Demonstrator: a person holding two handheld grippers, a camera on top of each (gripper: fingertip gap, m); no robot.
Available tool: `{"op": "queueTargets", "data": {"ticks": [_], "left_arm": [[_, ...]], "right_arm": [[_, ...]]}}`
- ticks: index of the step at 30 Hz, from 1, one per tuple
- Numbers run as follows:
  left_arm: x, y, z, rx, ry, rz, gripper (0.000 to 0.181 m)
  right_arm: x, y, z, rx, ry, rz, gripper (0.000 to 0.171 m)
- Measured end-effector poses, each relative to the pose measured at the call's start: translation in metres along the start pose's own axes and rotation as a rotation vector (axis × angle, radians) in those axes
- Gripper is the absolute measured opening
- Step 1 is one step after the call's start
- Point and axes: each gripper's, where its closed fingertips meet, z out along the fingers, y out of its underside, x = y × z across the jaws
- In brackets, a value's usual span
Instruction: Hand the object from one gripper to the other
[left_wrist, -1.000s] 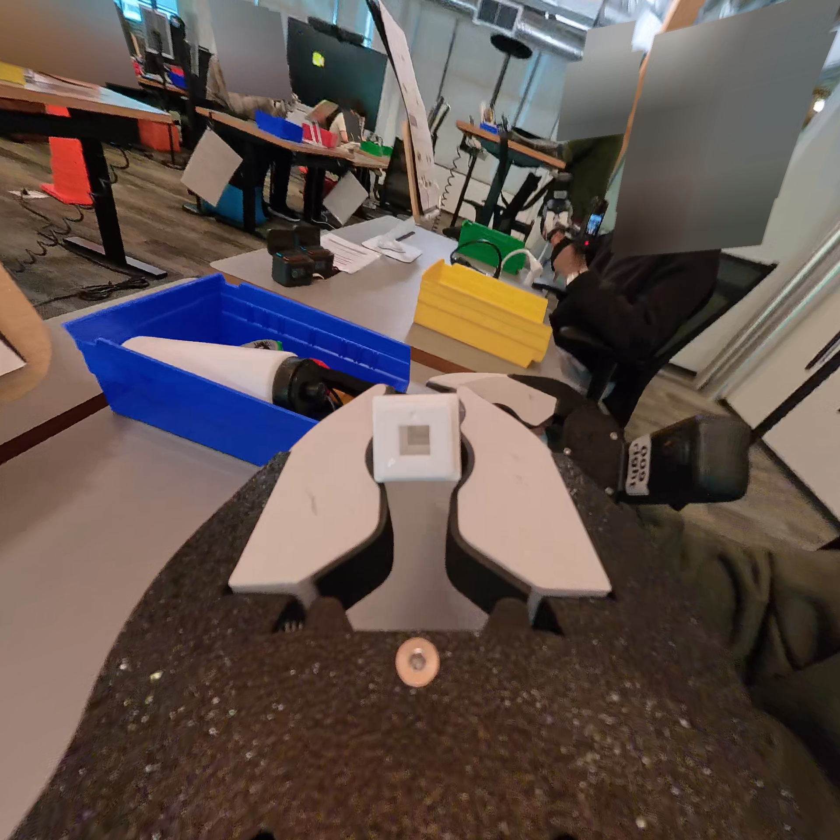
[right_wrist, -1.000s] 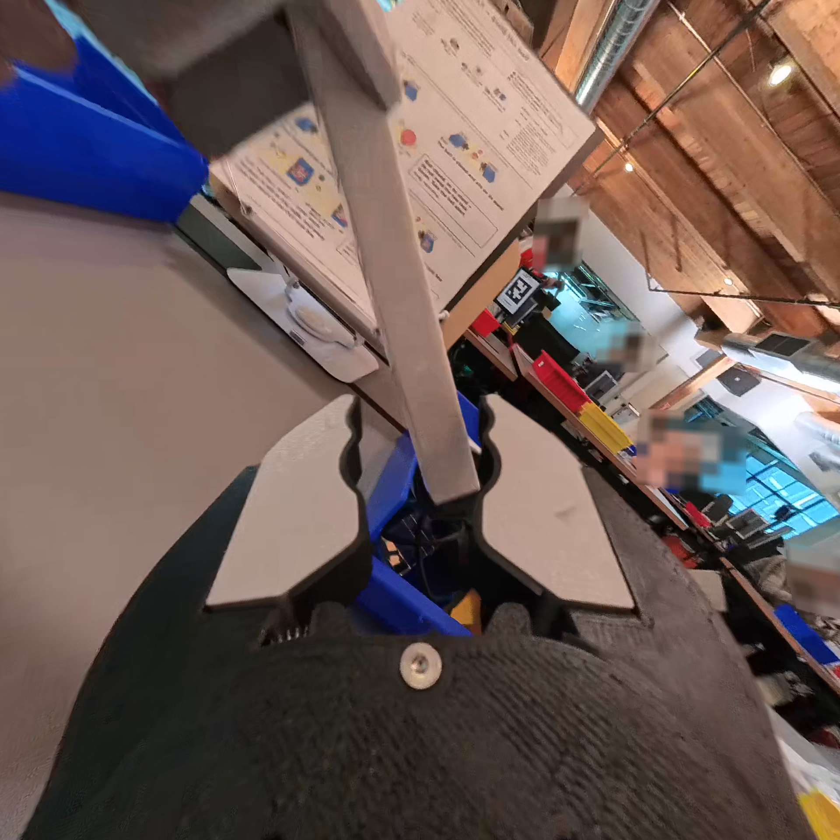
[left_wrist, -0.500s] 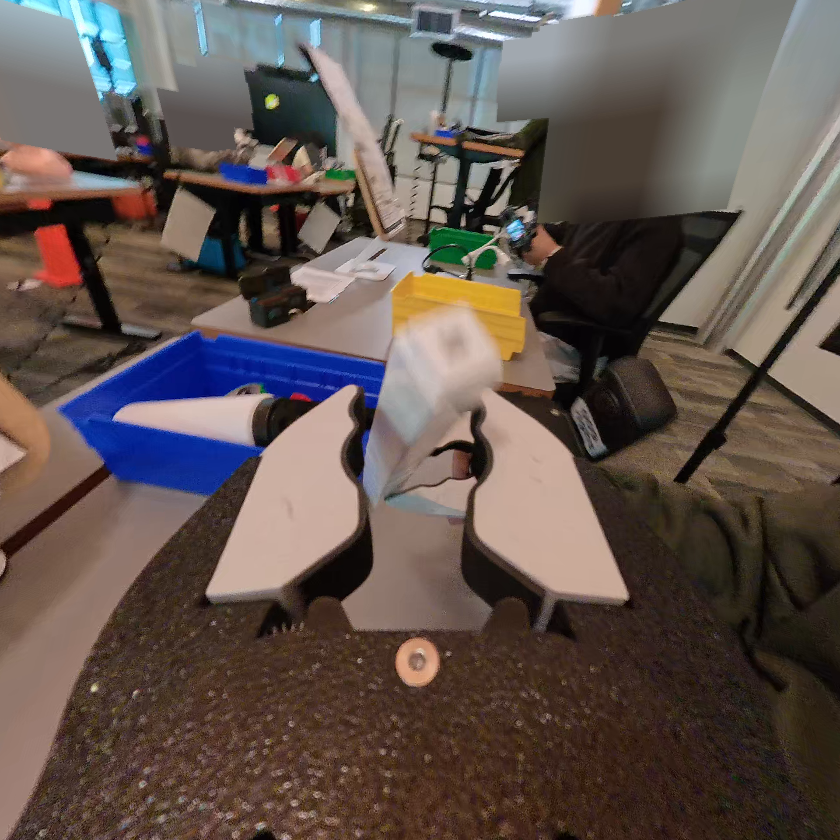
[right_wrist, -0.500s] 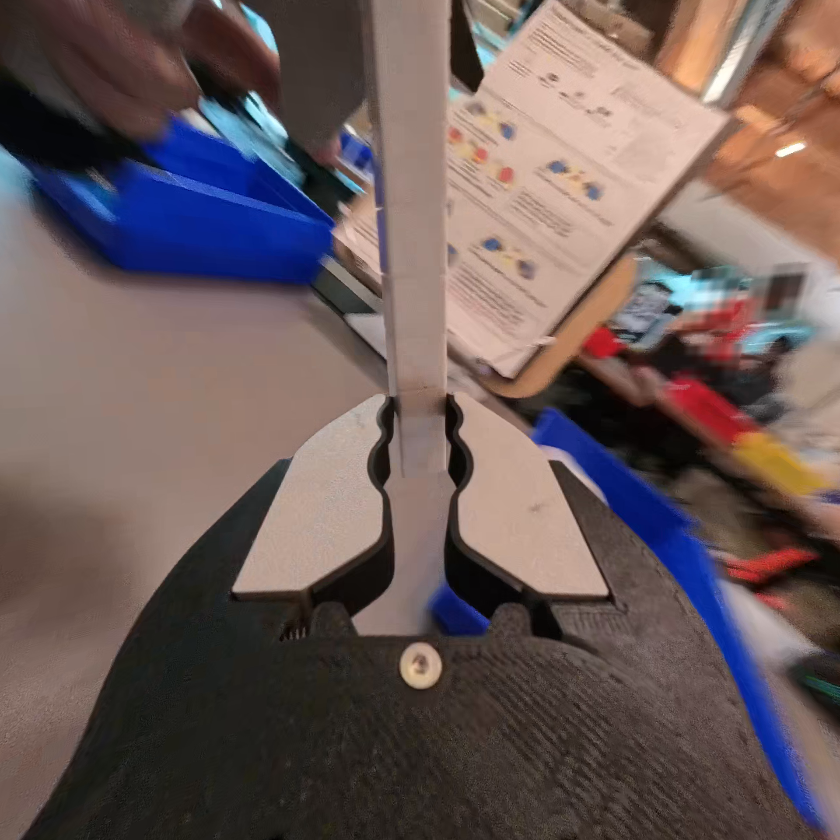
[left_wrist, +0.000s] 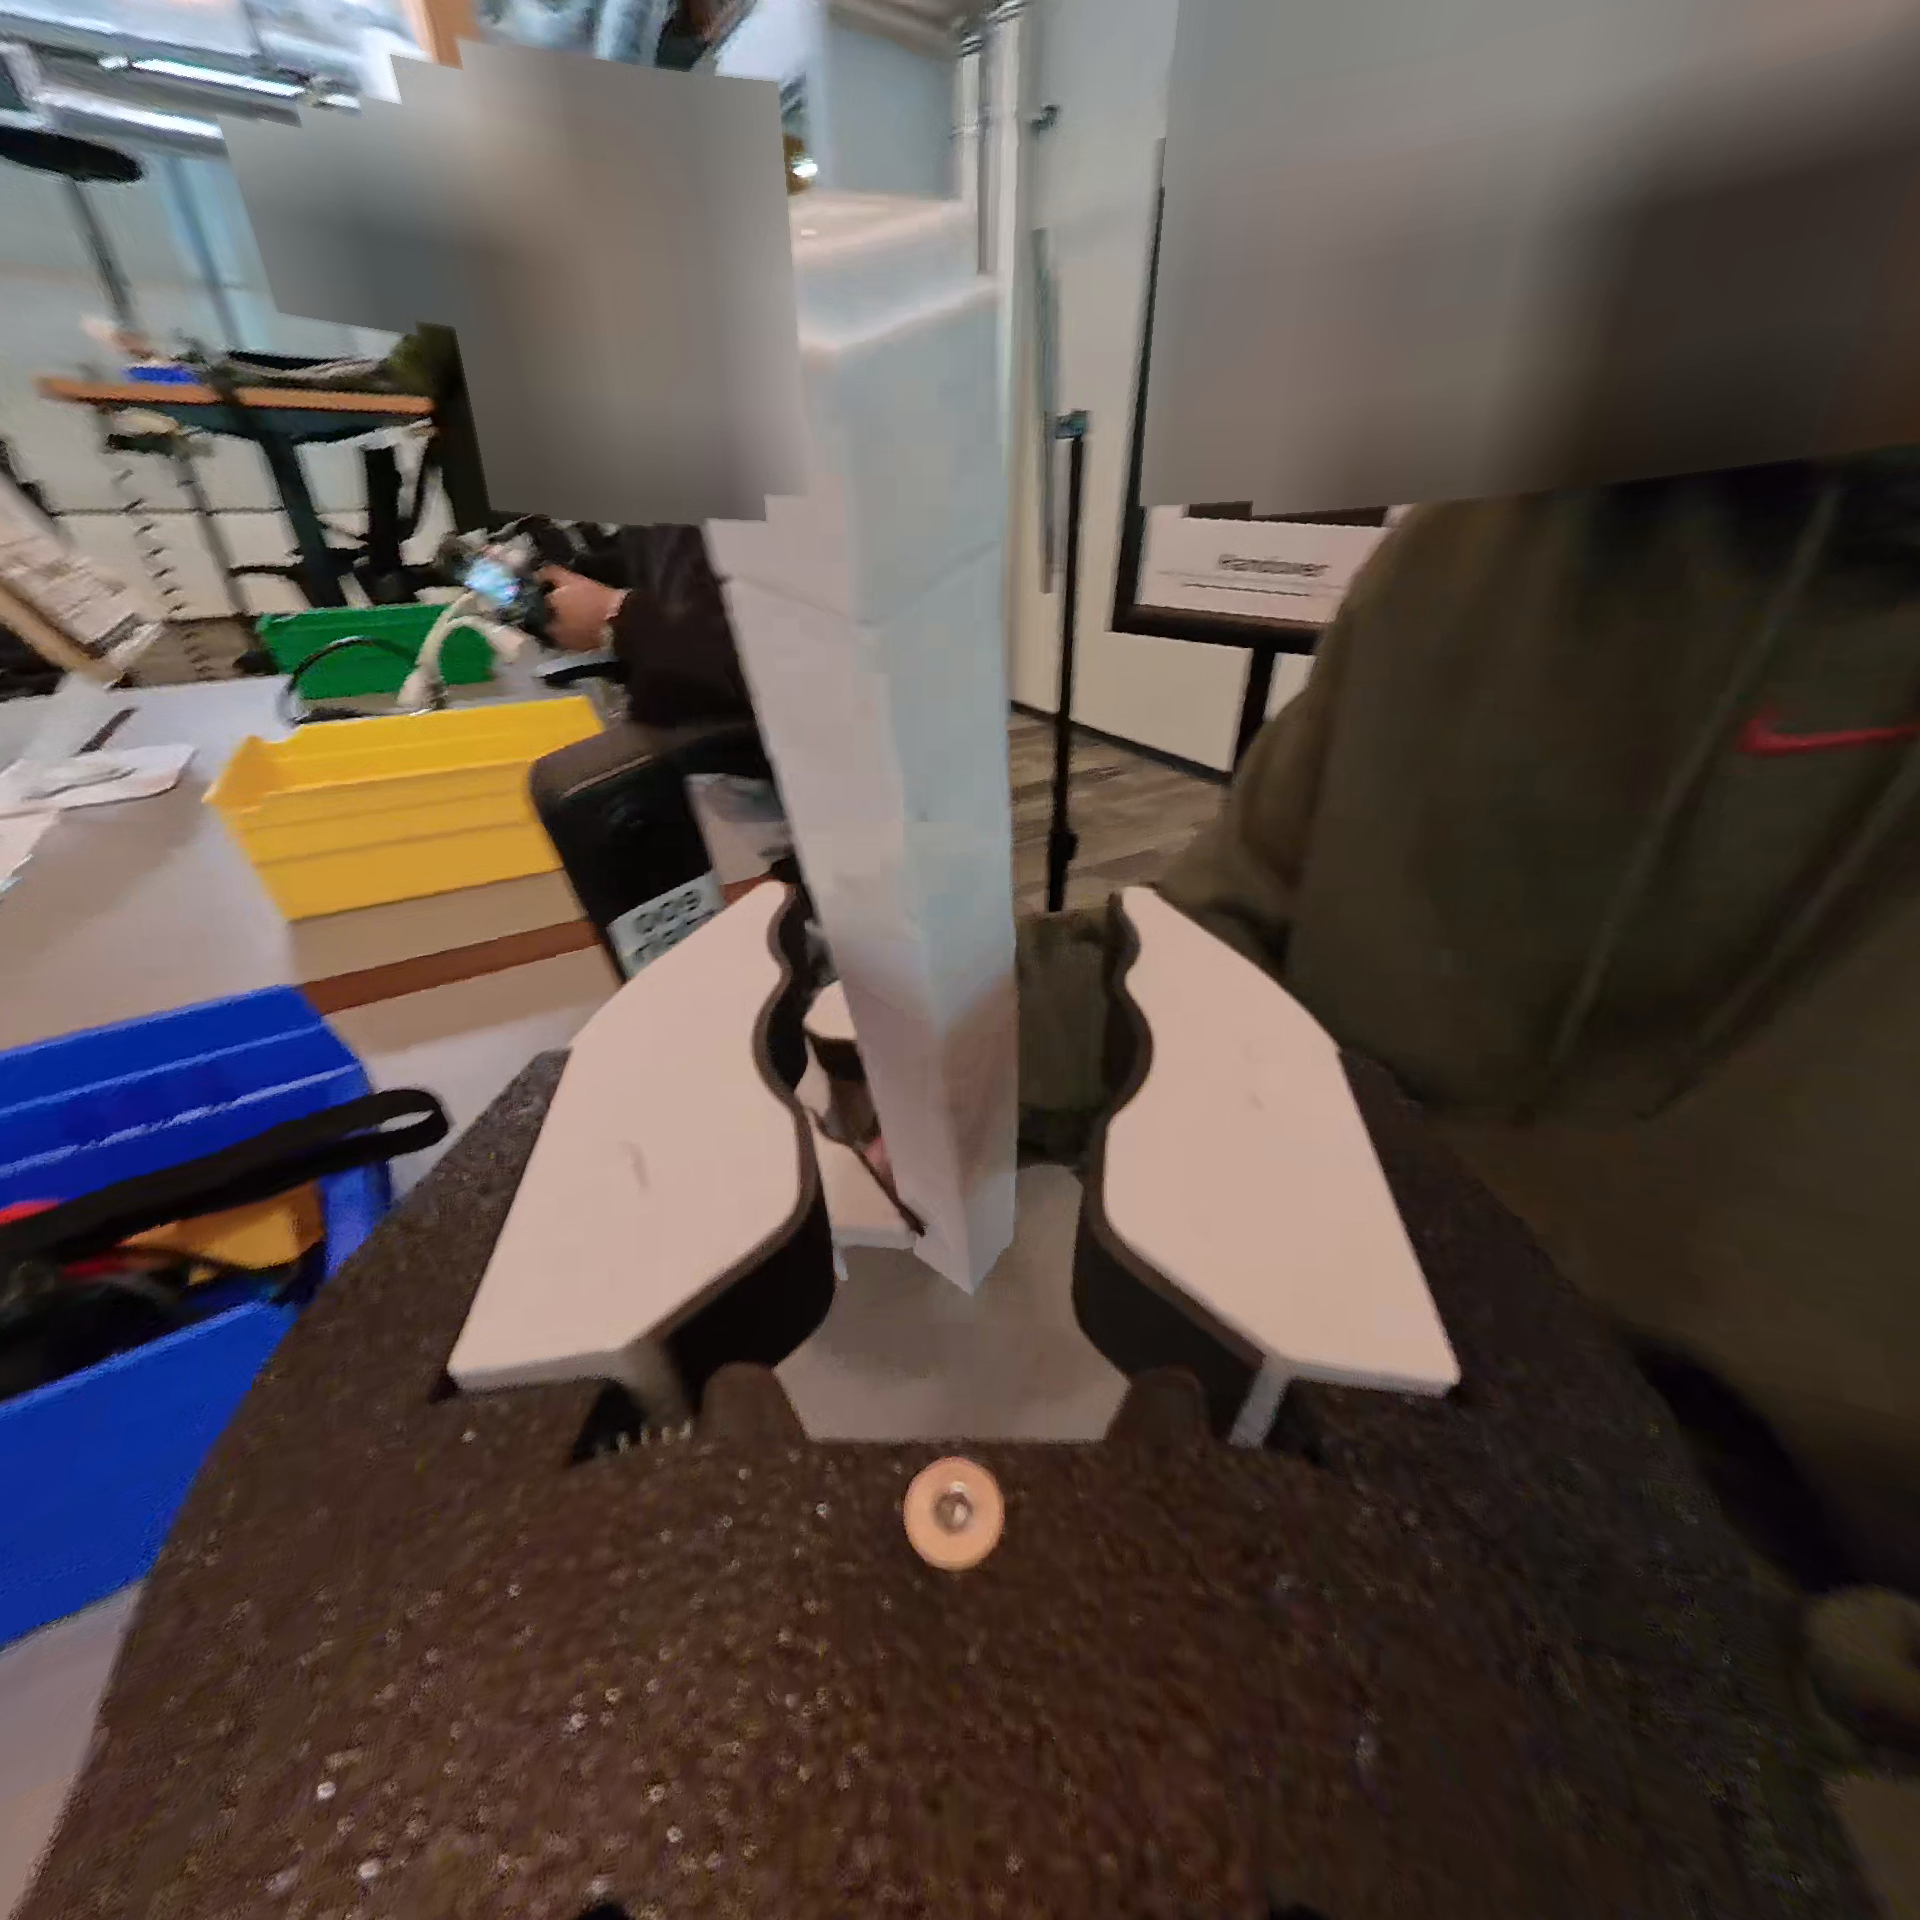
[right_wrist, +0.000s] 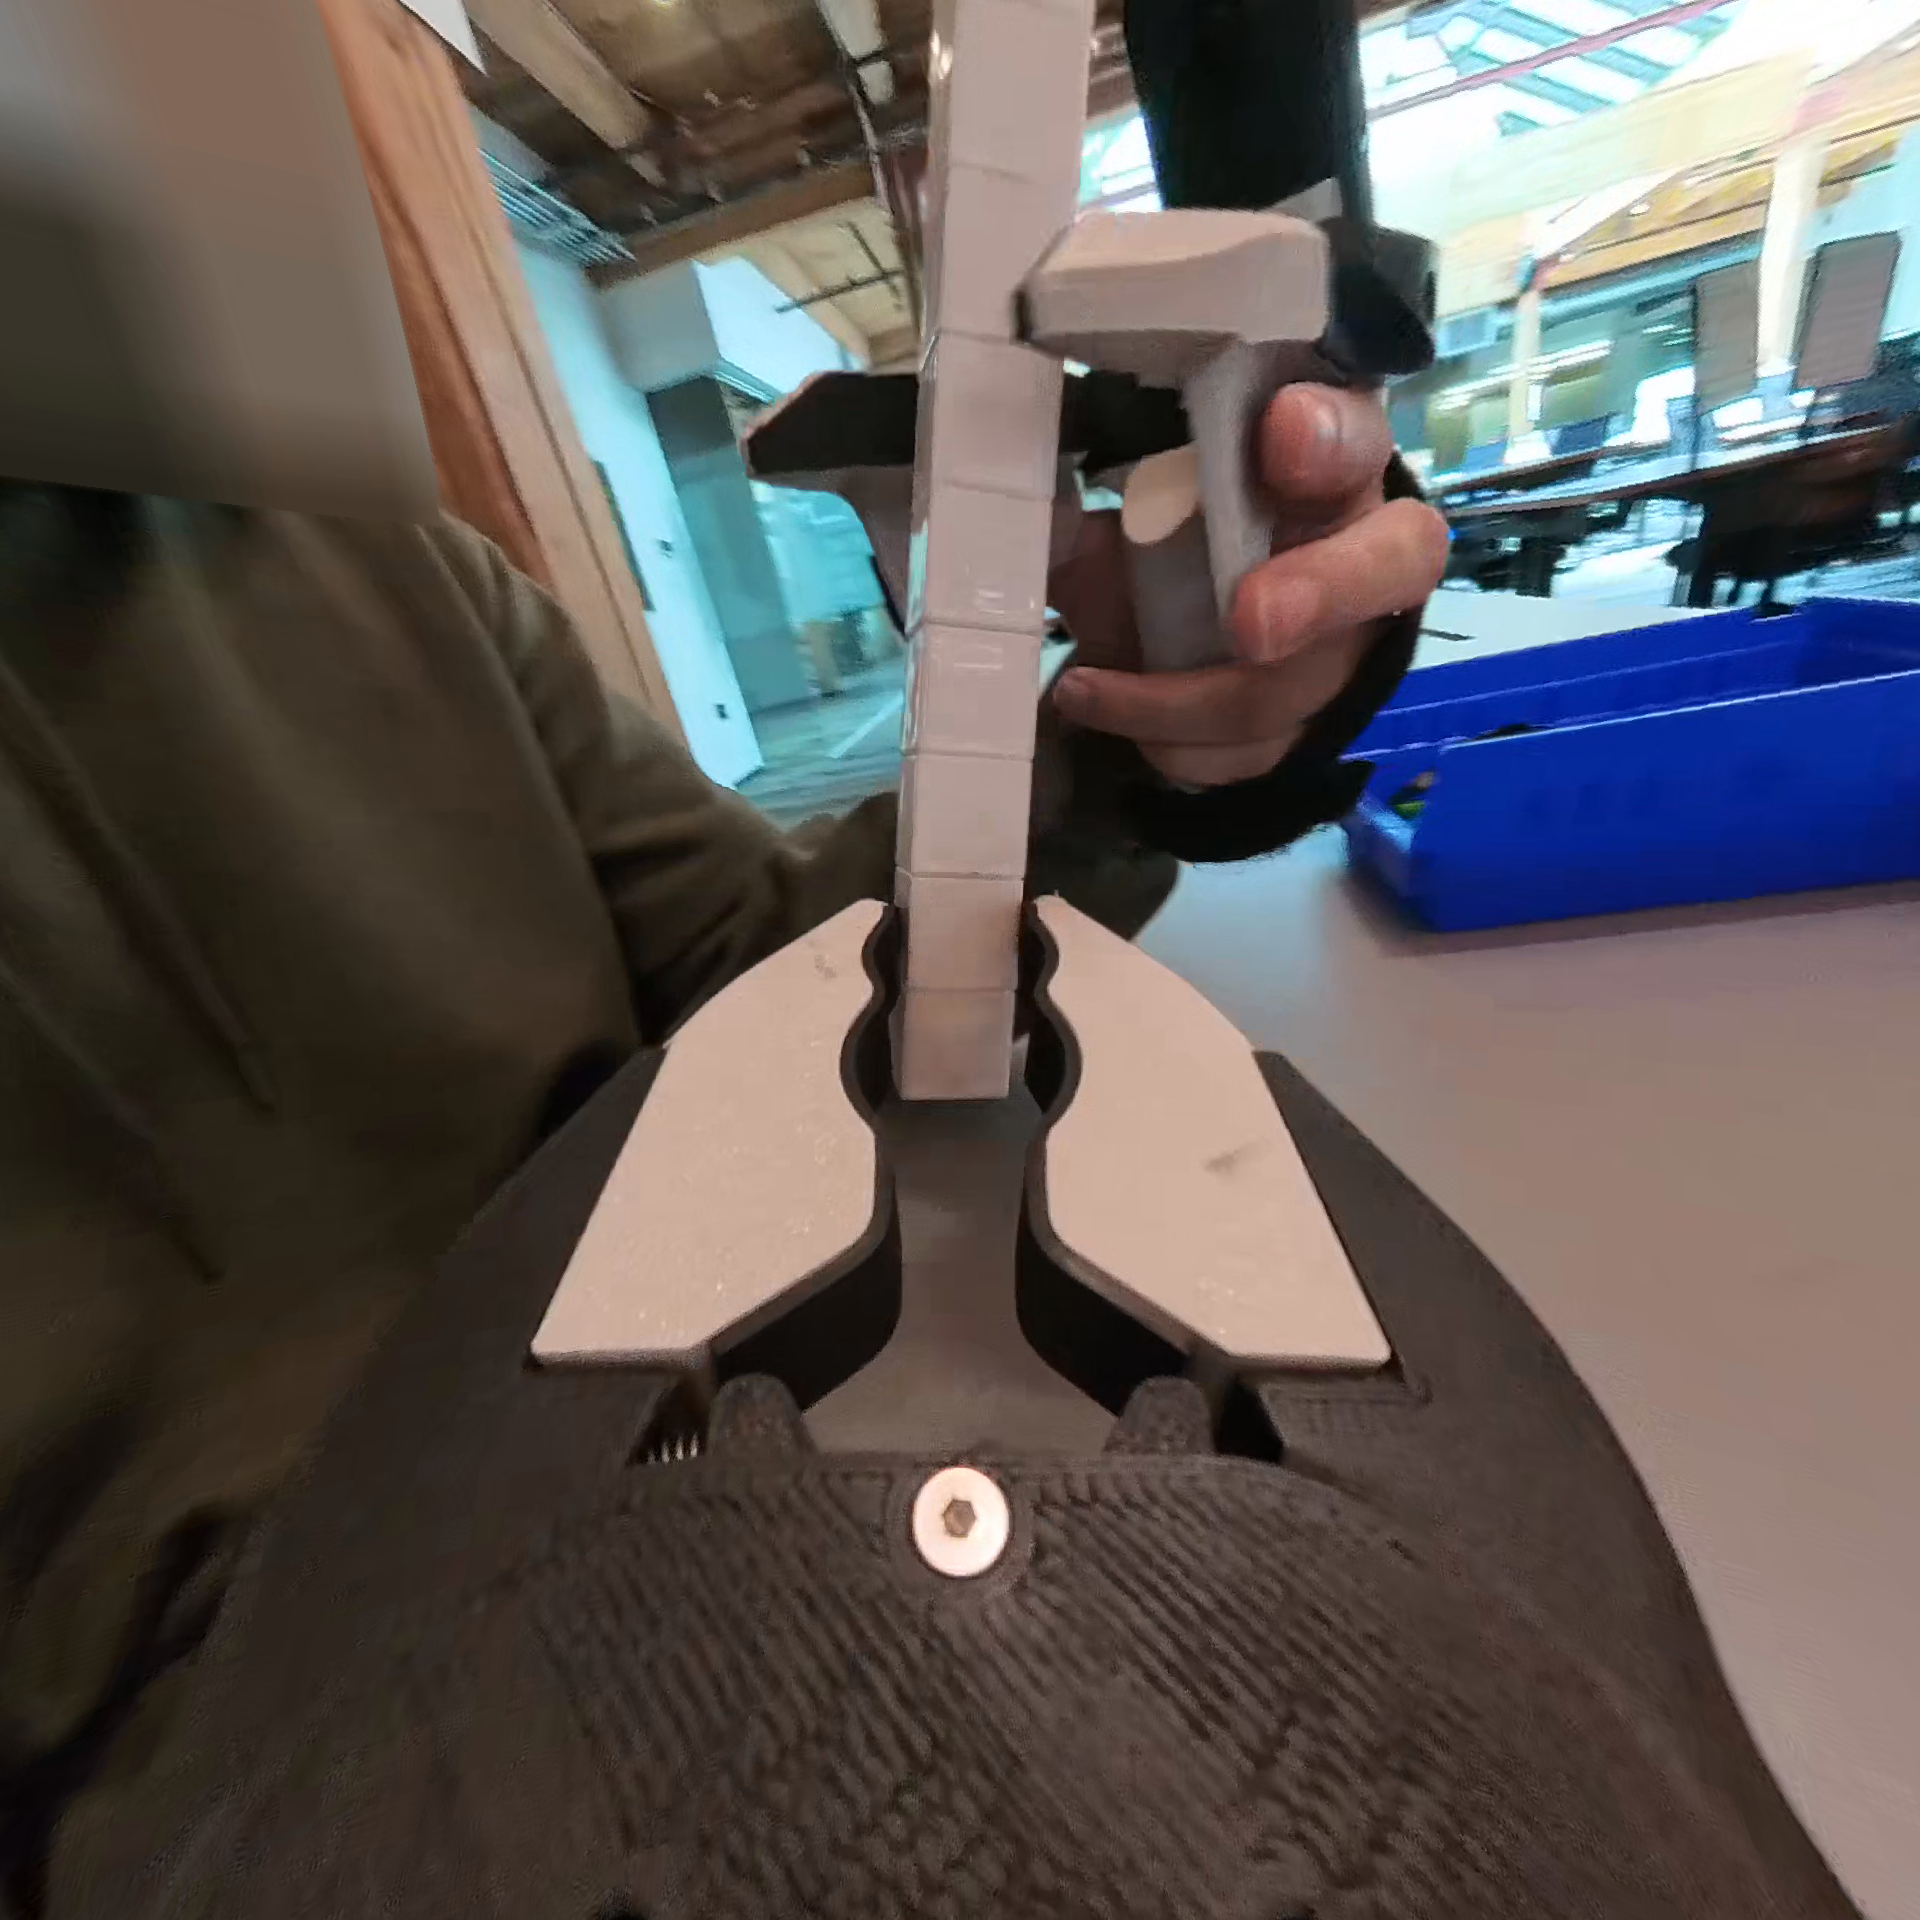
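Note:
A long white square bar made of stacked segments (right_wrist: 977, 520) stands up from my right gripper (right_wrist: 961, 920), which is shut on its lower end. My left gripper (left_wrist: 956, 914) is open, its fingers (left_wrist: 675, 1143) spread wide on either side of the bar (left_wrist: 914, 831) without touching it. In the right wrist view the left gripper (right_wrist: 982, 395) shows higher up the bar, one finger on each side, held by a hand (right_wrist: 1299, 603).
A blue bin (right_wrist: 1662, 790) with loose items stands on the grey table (right_wrist: 1558, 1195); it also shows in the left wrist view (left_wrist: 156, 1143). A yellow bin (left_wrist: 395, 800) sits farther back. The person's olive hoodie (left_wrist: 1558, 831) is close behind the grippers. Tip to tip, the grippers are about 8 cm apart.
The left gripper, shut on the bar a second ago, has opened. The right gripper, then open around the bar, has shut on its end. Both views have swung towards the person.

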Motion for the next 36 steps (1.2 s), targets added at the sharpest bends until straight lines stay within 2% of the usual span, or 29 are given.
{"op": "queueTargets", "data": {"ticks": [2,4,7,8,9,10,12,14,17,20,24,25,28,30,33,36], "left_arm": [[0.011,0.001,0.000,0.014,0.078,0.029,0.046],[0.010,0.002,-0.002,0.023,0.073,0.083,0.028],[-0.001,0.002,-0.002,-0.001,0.024,0.031,0.027],[-0.010,0.000,-0.002,0.002,-0.029,0.009,0.026],[-0.019,-0.002,-0.003,0.005,-0.089,-0.009,0.025],[-0.028,-0.002,-0.005,-0.002,-0.145,-0.030,0.025],[-0.053,-0.001,-0.012,-0.031,-0.319,-0.086,0.025],[-0.077,0.000,-0.023,-0.047,-0.514,-0.157,0.025],[-0.102,-0.002,-0.032,-0.006,-0.748,-0.231,0.025],[-0.113,-0.008,-0.027,0.066,-0.882,-0.212,0.025],[-0.117,-0.008,-0.018,0.086,-0.973,-0.182,0.025],[-0.117,-0.007,-0.015,0.081,-0.973,-0.178,0.025],[-0.116,-0.007,-0.011,0.077,-0.973,-0.166,0.025],[-0.110,-0.010,-0.004,0.075,-0.893,-0.144,0.024],[-0.093,-0.022,0.005,0.102,-0.722,-0.085,0.042],[-0.076,-0.019,0.007,0.050,-0.570,-0.042,0.051]], "right_arm": [[-0.006,-0.002,0.001,0.028,-0.066,0.048,0.021],[-0.007,-0.003,0.003,0.046,-0.077,0.053,0.021],[0.003,-0.003,0.003,0.040,-0.002,0.042,0.023],[0.015,-0.004,0.001,0.042,0.096,0.008,0.024],[0.028,-0.005,-0.003,0.031,0.214,-0.049,0.033],[0.040,-0.005,-0.008,0.004,0.327,-0.124,0.050],[0.059,-0.008,-0.018,-0.093,0.546,-0.307,0.063],[0.073,-0.014,-0.026,-0.183,0.737,-0.453,0.069],[0.089,-0.024,-0.030,-0.255,0.979,-0.557,0.078],[0.097,-0.030,-0.031,-0.277,1.171,-0.623,0.075],[0.095,-0.040,-0.046,-0.309,1.369,-0.762,0.043],[0.095,-0.040,-0.048,-0.342,1.378,-0.793,0.029],[0.095,-0.040,-0.054,-0.351,1.384,-0.788,0.028],[0.095,-0.040,-0.053,-0.313,1.324,-0.731,0.026],[0.090,-0.036,-0.038,-0.225,1.105,-0.584,0.023],[0.078,-0.027,-0.022,-0.115,0.831,-0.350,0.022]]}}
